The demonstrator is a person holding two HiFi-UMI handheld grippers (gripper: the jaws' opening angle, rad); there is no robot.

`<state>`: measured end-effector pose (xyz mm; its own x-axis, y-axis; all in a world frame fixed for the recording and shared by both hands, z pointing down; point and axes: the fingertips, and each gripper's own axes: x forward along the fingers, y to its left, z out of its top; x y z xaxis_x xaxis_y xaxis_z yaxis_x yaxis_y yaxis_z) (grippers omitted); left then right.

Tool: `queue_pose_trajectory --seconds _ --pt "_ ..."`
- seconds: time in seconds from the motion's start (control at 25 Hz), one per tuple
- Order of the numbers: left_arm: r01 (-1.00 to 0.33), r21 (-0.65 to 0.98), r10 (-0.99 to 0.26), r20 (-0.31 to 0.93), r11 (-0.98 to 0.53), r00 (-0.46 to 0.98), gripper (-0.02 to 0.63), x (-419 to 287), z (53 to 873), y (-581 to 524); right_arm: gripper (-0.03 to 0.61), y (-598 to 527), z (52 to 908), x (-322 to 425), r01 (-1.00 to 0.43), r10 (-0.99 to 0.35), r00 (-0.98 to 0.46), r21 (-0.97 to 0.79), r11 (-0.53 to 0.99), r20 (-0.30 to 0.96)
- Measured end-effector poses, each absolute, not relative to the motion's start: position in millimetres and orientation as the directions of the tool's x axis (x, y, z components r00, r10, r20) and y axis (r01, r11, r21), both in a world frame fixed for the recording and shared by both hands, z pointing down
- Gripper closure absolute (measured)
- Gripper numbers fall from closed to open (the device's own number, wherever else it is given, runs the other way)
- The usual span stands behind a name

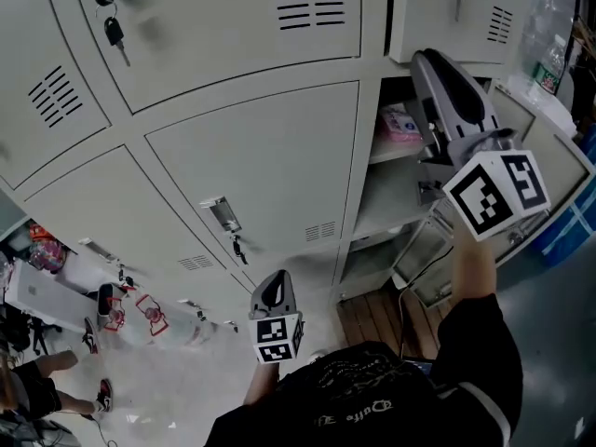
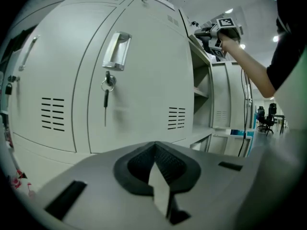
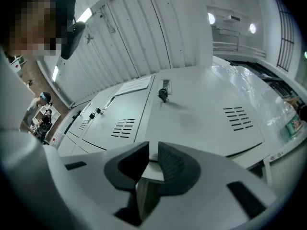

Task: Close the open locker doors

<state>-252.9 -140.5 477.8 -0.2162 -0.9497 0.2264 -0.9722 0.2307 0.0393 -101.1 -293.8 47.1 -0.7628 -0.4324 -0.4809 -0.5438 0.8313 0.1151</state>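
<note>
The grey lockers [image 1: 251,156] fill the head view. The upper right door [image 1: 466,17], with a key and vent slots, stands slightly ajar. My right gripper [image 1: 426,60] is raised to its lower edge. In the right gripper view the pads [image 3: 170,164] close on that thin door edge [image 3: 152,163], below the key [image 3: 164,94]. Under it an open compartment [image 1: 396,170] shows a shelf and a pink pack [image 1: 402,124]. My left gripper [image 1: 273,287] hangs low in front of closed doors, shut and empty [image 2: 154,147]. It faces a door with a handle [image 2: 116,49].
Another door leaf [image 1: 559,147] stands out at the far right, and a lower one [image 1: 424,250] swings out near the floor. A wooden pallet [image 1: 382,315] and a blue crate [image 1: 570,226] lie below. Clutter [image 1: 130,310] and a person's legs are at the lower left.
</note>
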Motion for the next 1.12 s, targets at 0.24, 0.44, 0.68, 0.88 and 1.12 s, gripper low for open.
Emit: queue_pose_trajectory --seconds 0.24,0.44,0.68,0.88,1.12 --pt "-0.969 0.048 -0.948 0.225 0.243 -0.227 0.606 -259 479 -142 0.541 -319 47 -109 -0.547 -0.464 -0.76 0.061 0.835 -0.455" --pt "-0.972 0.072 -0.953 0.224 0.226 -0.205 0.606 -253 480 -146 0.559 -325 47 -112 -0.577 -0.497 -0.751 0.066 0.814 -0.434" --pt "-0.975 0.132 -0.963 0.224 0.18 -0.148 0.606 -236 484 -153 0.56 -314 54 -110 -0.562 -0.473 -0.771 0.105 0.821 -0.427" --pt "-0.984 0.16 -0.97 0.238 0.082 -0.043 0.606 -204 489 -165 0.5 -300 87 -69 -0.612 -0.521 -0.766 0.178 0.771 -0.376" --pt "-0.983 0.181 -0.962 0.261 -0.035 0.082 0.606 -155 501 -180 0.478 -304 115 16 -0.745 -0.66 -0.657 0.181 0.642 -0.365"
